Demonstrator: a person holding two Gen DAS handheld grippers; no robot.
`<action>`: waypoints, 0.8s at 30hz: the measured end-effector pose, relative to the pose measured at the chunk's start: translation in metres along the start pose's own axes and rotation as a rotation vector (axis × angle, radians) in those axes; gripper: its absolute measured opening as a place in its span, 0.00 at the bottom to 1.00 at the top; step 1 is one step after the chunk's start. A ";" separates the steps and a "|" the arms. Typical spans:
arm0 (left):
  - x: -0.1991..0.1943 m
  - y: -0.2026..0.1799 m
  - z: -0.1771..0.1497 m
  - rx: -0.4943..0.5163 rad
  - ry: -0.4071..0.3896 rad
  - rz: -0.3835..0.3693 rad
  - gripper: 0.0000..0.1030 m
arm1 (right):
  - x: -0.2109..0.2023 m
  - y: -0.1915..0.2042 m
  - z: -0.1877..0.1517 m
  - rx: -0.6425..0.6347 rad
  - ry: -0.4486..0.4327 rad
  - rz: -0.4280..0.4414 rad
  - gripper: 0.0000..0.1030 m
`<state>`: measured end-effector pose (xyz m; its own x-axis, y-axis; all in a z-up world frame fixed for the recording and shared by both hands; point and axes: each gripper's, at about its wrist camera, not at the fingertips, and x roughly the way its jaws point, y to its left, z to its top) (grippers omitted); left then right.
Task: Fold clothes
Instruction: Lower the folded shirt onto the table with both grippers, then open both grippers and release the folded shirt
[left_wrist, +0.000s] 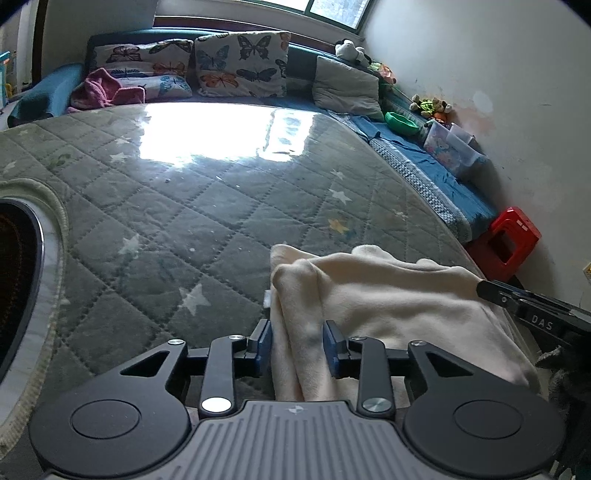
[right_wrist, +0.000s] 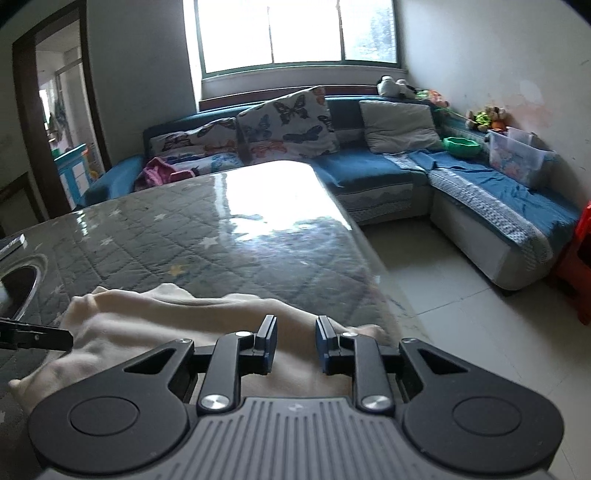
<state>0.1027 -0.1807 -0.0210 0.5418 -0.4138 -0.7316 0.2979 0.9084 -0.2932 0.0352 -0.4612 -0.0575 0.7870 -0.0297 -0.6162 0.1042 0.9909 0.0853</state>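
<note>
A cream garment (left_wrist: 388, 291) lies bunched at the near right corner of the table, which has a quilted grey star-print cover (left_wrist: 221, 206). My left gripper (left_wrist: 297, 332) stands open at the garment's left edge, and a folded ridge of cloth runs between its blue pads without being pinched. My right gripper (right_wrist: 295, 325) is open too and hovers over the garment (right_wrist: 166, 314) near its right end, with cloth showing below the gap. Each gripper's tip shows in the other's view: the right gripper (left_wrist: 484, 290) and the left gripper (right_wrist: 68, 341).
A round dark recess with a metal rim (left_wrist: 22, 280) sits in the table at the left. The table's right edge (right_wrist: 369, 258) drops to a tiled floor. A blue corner sofa (right_wrist: 480, 192) holds butterfly pillows, a clear plastic box (left_wrist: 450, 151) and toys. By the wall is a red stool (left_wrist: 509, 240).
</note>
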 end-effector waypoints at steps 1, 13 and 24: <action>0.000 0.001 0.000 -0.001 0.000 0.002 0.32 | 0.004 0.003 0.001 -0.006 0.002 0.003 0.21; 0.002 0.005 -0.002 -0.006 0.003 0.010 0.37 | 0.026 0.018 0.005 -0.054 0.017 -0.005 0.22; -0.010 -0.004 -0.008 0.038 -0.026 0.015 0.42 | -0.012 0.037 -0.012 -0.111 0.013 0.060 0.33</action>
<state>0.0897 -0.1794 -0.0171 0.5667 -0.4016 -0.7195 0.3185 0.9121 -0.2582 0.0225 -0.4225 -0.0559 0.7820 0.0306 -0.6226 -0.0111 0.9993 0.0352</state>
